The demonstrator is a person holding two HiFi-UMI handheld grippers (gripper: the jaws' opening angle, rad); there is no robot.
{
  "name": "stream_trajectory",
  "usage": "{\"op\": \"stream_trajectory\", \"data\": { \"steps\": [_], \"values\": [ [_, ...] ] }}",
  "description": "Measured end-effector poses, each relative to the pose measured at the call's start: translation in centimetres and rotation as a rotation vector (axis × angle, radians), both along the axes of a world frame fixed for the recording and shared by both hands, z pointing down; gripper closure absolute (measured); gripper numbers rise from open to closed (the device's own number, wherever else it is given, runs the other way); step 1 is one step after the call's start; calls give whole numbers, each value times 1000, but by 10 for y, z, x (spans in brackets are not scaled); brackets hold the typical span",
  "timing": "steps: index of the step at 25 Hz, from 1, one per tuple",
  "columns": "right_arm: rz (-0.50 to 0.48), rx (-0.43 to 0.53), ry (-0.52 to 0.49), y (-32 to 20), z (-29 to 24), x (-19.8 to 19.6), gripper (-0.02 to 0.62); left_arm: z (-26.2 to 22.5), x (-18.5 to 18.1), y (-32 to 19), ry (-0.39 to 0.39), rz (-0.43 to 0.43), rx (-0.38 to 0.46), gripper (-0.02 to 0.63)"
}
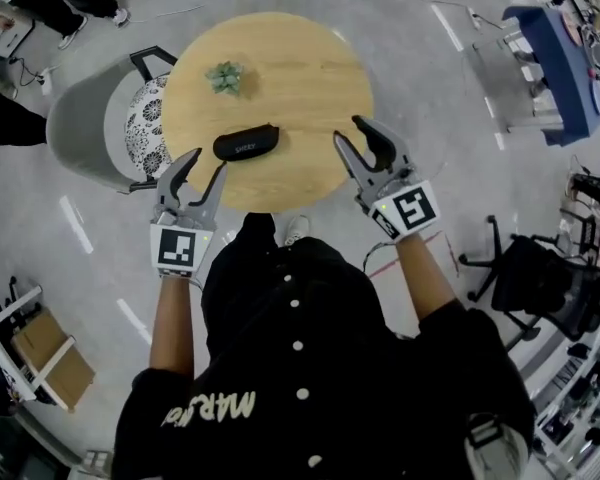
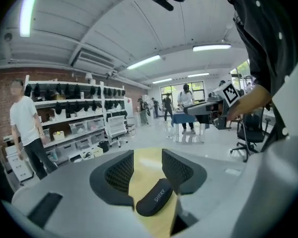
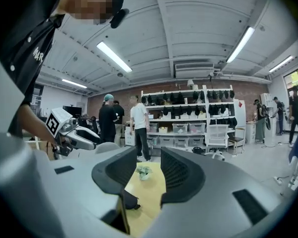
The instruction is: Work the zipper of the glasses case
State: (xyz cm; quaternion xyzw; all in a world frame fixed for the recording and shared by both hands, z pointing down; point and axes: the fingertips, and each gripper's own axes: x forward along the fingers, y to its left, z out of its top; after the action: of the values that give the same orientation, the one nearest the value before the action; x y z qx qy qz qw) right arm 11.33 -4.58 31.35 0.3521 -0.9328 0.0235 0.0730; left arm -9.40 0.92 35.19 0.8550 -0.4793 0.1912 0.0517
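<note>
The black glasses case (image 1: 246, 142) lies on the round wooden table (image 1: 310, 78), toward its near left part. My left gripper (image 1: 208, 160) hovers at the table's near left edge, just short of the case's left end, jaws open and empty. In the left gripper view the case (image 2: 154, 198) shows low between the open jaws of the left gripper (image 2: 147, 155), beyond them. My right gripper (image 1: 348, 129) is over the near right edge, open, apart from the case. In the right gripper view, one jaw of the right gripper (image 3: 148, 157) half hides the case (image 3: 129, 201).
A small green plant (image 1: 225, 76) stands on the table behind the case. A grey chair (image 1: 100, 118) with a patterned cushion sits against the table's left side. A black office chair (image 1: 540, 278) is at the right. Shelves (image 3: 188, 113) and standing people lie beyond.
</note>
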Motion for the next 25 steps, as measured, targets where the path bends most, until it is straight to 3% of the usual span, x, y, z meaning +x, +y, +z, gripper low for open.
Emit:
{"op": "stream_trajectory", "data": {
  "steps": [7,13,20,25],
  "values": [
    [-116,-160,183,-29,83,-26,460,93,34,-33,-218,270,-107,431],
    [-273,-166,318,-43,143,-51,462,163,45,-42,-358,415,-193,433],
    [-501,-116,587,-46,214,-73,466,208,50,-48,-428,524,-282,433],
    [-631,-87,707,-52,244,-82,487,225,53,-47,-439,572,-334,434]
  ]
}}
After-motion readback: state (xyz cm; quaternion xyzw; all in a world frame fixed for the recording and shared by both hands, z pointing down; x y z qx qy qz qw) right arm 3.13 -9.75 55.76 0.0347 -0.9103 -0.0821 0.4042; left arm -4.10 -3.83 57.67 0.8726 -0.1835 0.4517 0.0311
